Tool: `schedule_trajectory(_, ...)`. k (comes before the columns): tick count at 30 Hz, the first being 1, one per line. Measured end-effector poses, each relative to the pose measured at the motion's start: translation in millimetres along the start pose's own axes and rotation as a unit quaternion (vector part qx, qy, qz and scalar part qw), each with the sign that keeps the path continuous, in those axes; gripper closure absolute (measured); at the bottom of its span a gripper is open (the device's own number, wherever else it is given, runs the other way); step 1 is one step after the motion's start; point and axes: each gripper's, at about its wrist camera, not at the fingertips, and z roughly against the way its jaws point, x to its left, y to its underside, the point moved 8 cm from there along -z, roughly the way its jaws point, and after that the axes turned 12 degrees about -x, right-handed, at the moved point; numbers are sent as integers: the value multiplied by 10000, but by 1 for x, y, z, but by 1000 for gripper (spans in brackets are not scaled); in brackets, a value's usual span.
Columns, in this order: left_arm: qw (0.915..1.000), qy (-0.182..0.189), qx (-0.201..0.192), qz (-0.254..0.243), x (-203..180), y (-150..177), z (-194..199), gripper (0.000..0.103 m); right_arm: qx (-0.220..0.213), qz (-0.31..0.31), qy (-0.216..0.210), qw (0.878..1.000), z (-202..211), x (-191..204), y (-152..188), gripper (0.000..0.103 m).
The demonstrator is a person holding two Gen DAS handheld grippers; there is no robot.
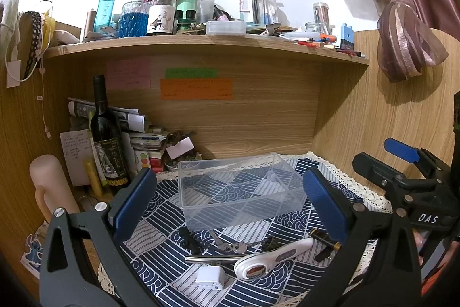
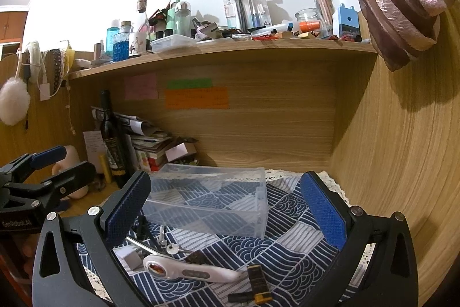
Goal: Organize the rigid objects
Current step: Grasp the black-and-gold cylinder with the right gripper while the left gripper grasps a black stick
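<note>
Both grippers, left gripper (image 1: 230,209) & right gripper (image 2: 227,209), wide & empty: you could shove the light clear box (image 1: 238,192) toward the bench's back edge.

Blues, whites & wood tones on the desk

Cloth (image 1: 161,209): navy/white wave-and-stripe patchwork w/ cream lace edge. Clear plastic box (image 1: 238,192): colourless, see-thru. White plastic thermometer (image 1: 270,258) w/ red-orange window. White square adapter (image 1: 210,278). Silver metal keys (image 1: 230,246). Black-and-amber lighter (image 2: 258,284). Both grippers black w/ blue textured pads (image 1: 135,200). Desk back panel (image 1: 258,117): light woodgrain, w/ 3 sticky notes – pink (image 1: 128,73), green (image 1: 191,73), orange (image 1: 196,89). Dark wine bottle (image 1: 107,134). Curtain (image 1: 402,28): mauve, striped.
</note>
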Motion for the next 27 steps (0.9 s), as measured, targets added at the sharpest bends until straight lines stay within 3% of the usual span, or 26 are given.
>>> schedule_trajectory(18,9997,179,144,66,-1,8,-7,0,66,-2,-163,9998,-5,2,4,0)
schedule_trajectory(20,9997,131,212,73,4,10,-10,15,123,-11,-154,9998,-7,0,9,0)
schedule_trajectory(22,9991,84,402,105,12,14,-17,21,225,6,-101,9997,-10,-4,15,5)
schedule_trajectory(25,9978,11,588,293,29,19,-24,23,475,-39,-37,9989,-17,-14,28,15)
schedule_trajectory(27,9972,-111,663,324,40,25,-27,23,681,-133,-27,9976,-22,-23,40,15)
